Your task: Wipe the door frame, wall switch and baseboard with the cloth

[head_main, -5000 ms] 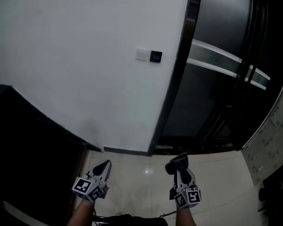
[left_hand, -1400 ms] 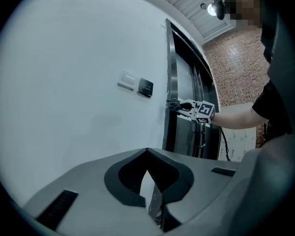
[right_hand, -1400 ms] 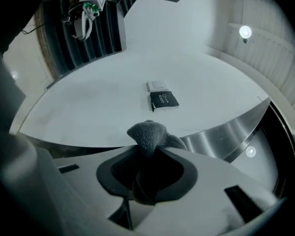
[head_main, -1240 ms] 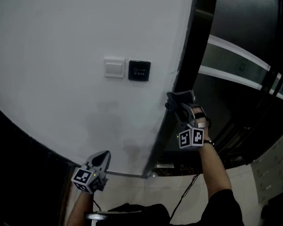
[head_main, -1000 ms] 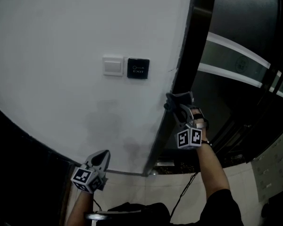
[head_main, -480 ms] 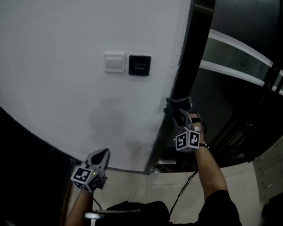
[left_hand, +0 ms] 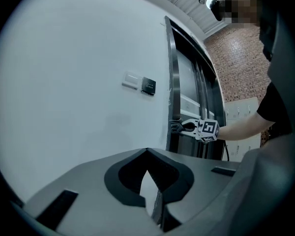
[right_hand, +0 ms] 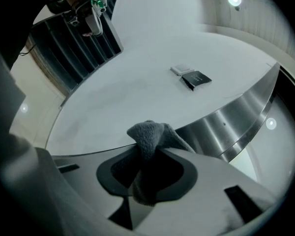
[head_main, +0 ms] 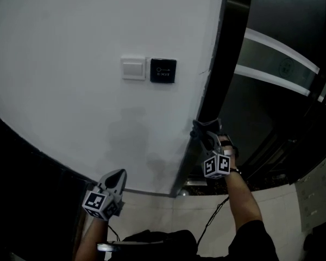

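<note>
I stood in what looked like an office-building entryway: a door-release button (head_main: 163, 70) sat beside the wall switch (head_main: 133, 68), and a steel door frame (head_main: 220, 53) edged striped glass doors (head_main: 282, 15) — lockers (head_main: 317, 197) lined a glossy tiled floor (head_main: 163, 213).

Wall (head_main: 70, 64): white, fills the upper left and centre of the head view.
On the wall: white wall switch (head_main: 133, 68) and black panel (head_main: 163, 70), side by side, centre frame.
Wall's right edge: dark door frame (head_main: 220, 64).
Wall's foot: dark baseboard (head_main: 146, 191).
Floor (head_main: 152, 211): pale glossy tiles, bottom of frame.
</note>
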